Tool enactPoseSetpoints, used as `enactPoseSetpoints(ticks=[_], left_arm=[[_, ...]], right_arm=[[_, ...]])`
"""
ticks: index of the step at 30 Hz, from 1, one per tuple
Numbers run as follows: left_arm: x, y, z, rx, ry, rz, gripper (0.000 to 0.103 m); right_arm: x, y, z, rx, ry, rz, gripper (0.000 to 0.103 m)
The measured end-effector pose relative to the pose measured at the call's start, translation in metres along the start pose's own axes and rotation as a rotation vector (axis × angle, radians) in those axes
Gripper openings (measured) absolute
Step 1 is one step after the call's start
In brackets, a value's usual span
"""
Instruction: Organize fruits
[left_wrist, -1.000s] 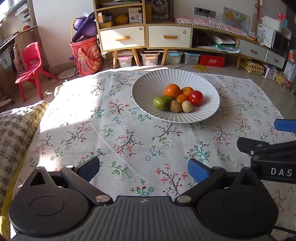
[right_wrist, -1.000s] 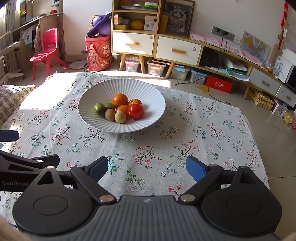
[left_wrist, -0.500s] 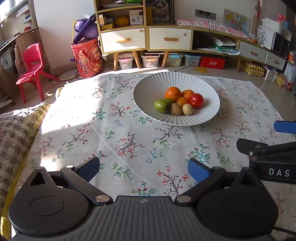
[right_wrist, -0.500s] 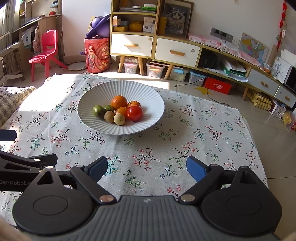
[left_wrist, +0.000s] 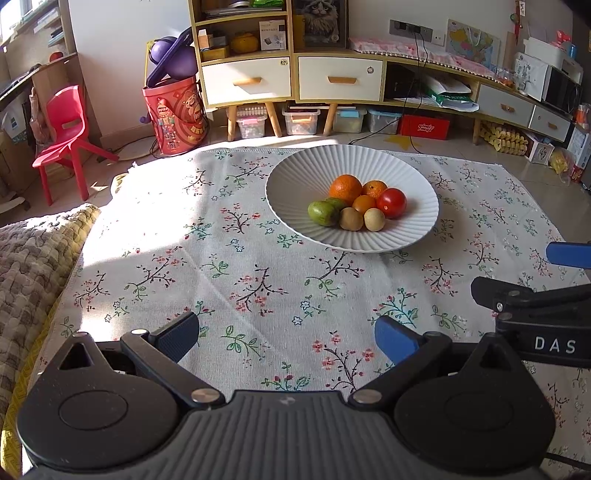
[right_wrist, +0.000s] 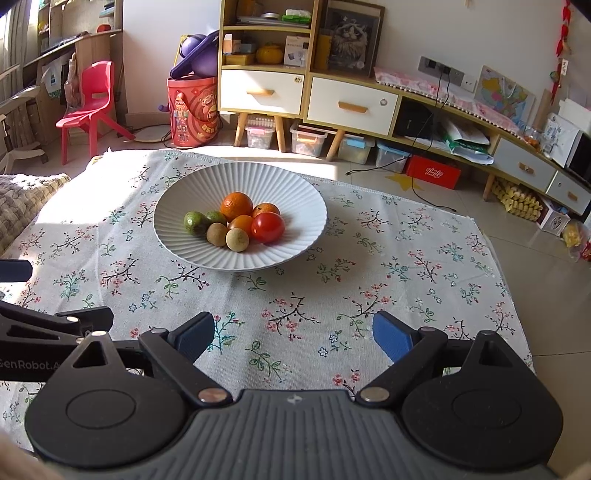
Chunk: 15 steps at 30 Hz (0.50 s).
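A white ribbed bowl (left_wrist: 295, 173) (right_wrist: 295, 192) stands on the floral tablecloth (left_wrist: 221, 266) (right_wrist: 369, 266). It holds several fruits: a big orange (left_wrist: 345, 189) (right_wrist: 236, 206), smaller oranges, a red tomato (left_wrist: 391, 202) (right_wrist: 268, 227), green fruits (left_wrist: 322, 213) (right_wrist: 195, 223) and two brown round fruits (left_wrist: 351, 218) (right_wrist: 217, 234). My left gripper (left_wrist: 288, 334) is open and empty above the cloth, well short of the bowl. My right gripper (right_wrist: 293, 334) is open and empty too, also short of the bowl. Each gripper shows at the edge of the other's view.
A knitted blanket (left_wrist: 29, 258) lies at the table's left edge. Beyond the table stand a red child's chair (left_wrist: 62, 129), a red bucket (left_wrist: 175, 114), a shelf unit with drawers (left_wrist: 291, 77) and storage boxes on the floor.
Both views have drawn slightly back and up from the bowl, which sits a little lower in frame. Both grippers stay open and empty.
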<state>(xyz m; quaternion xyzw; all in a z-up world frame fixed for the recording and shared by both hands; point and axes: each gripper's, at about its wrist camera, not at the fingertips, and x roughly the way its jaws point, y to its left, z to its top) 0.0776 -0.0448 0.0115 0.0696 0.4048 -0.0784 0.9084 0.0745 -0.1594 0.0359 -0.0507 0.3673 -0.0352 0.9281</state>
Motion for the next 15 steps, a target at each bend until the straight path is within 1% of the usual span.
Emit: enactPoseSetpoints(ticks=[15], left_arm=[[-0.0001, -0.0006, -0.0005, 0.000, 0.006, 0.003, 0.092]], right_arm=[[-0.0004, -0.0004, 0.0005, 0.000, -0.002, -0.002, 0.092]])
